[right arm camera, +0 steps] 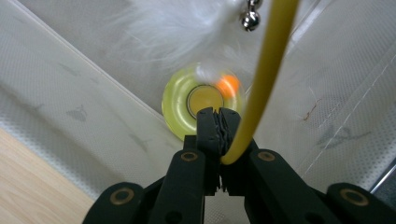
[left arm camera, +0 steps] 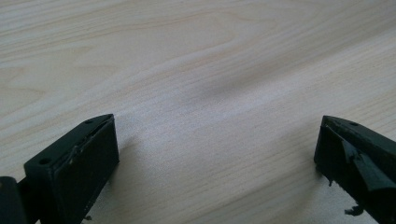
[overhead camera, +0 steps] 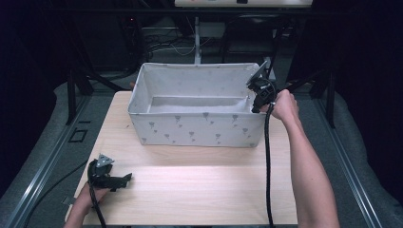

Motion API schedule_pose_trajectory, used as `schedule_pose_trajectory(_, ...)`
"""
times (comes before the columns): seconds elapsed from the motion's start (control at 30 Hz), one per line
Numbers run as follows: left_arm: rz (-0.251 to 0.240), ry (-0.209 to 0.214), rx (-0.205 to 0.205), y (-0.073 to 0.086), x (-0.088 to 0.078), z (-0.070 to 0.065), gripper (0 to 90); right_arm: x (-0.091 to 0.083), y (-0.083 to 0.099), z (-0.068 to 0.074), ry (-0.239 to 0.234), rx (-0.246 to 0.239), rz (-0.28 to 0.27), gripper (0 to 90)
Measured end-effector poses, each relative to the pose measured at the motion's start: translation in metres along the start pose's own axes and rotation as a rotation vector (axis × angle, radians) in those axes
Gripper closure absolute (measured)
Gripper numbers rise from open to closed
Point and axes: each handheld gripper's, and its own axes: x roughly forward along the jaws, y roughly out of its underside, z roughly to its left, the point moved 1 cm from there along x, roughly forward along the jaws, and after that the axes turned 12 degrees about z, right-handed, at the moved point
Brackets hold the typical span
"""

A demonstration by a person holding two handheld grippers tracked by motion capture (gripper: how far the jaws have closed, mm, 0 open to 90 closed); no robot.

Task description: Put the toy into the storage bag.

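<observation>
Right gripper [right arm camera: 218,122], held at the far right corner of the pale grey fabric storage box [overhead camera: 195,127] with printed motifs, points down into it. Its jaws are pinched together on a thin yellow flexible rod [right arm camera: 266,79], which rises from between the pads toward the top of the right gripper view. Below the jaws, inside the box, hangs a translucent yellow round disc [right arm camera: 180,105] with an orange bead [right arm camera: 228,85]; white feathers [right arm camera: 177,28] and a small silver bell [right arm camera: 250,19] lie beside the rod. Left gripper [overhead camera: 124,179] rests on the light wooden table [overhead camera: 199,190] at its near left corner, well apart from the box, jaws spread wide over bare wood.
</observation>
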Motion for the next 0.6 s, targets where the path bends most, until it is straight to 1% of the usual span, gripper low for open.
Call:
schedule_pose_trajectory(0.1,0.0,0.0,0.0,0.0,0.0,0.0,0.0,-0.001,0.0,-0.001,-0.003,0.0,0.008,87.5)
schedule_pose_trajectory(0.2,0.0,0.0,0.0,0.0,0.0,0.0,0.0,-0.001,0.001,-0.001,-0.012,0.01,-0.001,87.1)
schedule_pose_trajectory(0.23,0.0,0.0,0.0,0.0,0.0,0.0,0.0,-0.002,0.001,-0.001,-0.009,0.009,-0.003,86.6)
schedule_pose_trajectory(0.27,0.0,0.0,0.0,0.0,0.0,0.0,0.0,-0.005,0.002,-0.001,-0.016,0.019,-0.016,84.3)
schedule_pose_trajectory(0.33,0.0,0.0,0.0,0.0,0.0,0.0,0.0,-0.01,0.004,-0.002,-0.015,0.014,-0.023,82.3)
schedule_pose_trajectory(0.37,0.0,0.0,0.0,0.0,0.0,0.0,0.0,-0.01,0.004,-0.002,-0.015,0.014,-0.023,82.3)
schedule_pose_trajectory(0.4,0.0,0.0,0.0,0.0,0.0,0.0,0.0,-0.017,0.006,-0.002,-0.007,0.016,-0.037,80.3)
schedule_pose_trajectory(0.43,0.0,0.0,0.0,0.0,0.0,0.0,0.0,-0.017,0.006,-0.002,-0.007,0.016,-0.037,80.3)
schedule_pose_trajectory(0.5,0.0,0.0,0.0,0.0,0.0,0.0,0.0,-0.024,0.008,-0.002,-0.007,0.013,-0.052,77.6)
schedule_pose_trajectory(0.53,0.0,0.0,0.0,0.0,0.0,0.0,0.0,-0.032,0.009,0.0,-0.003,0.016,-0.071,74.7)
schedule_pose_trajectory(0.57,0.0,0.0,0.0,0.0,0.0,0.0,0.0,-0.032,0.009,0.0,-0.003,0.016,-0.071,74.7)
schedule_pose_trajectory(0.6,0.0,0.0,-0.001,0.0,0.0,0.0,0.0,-0.041,0.011,0.001,0.007,0.013,-0.091,70.5)
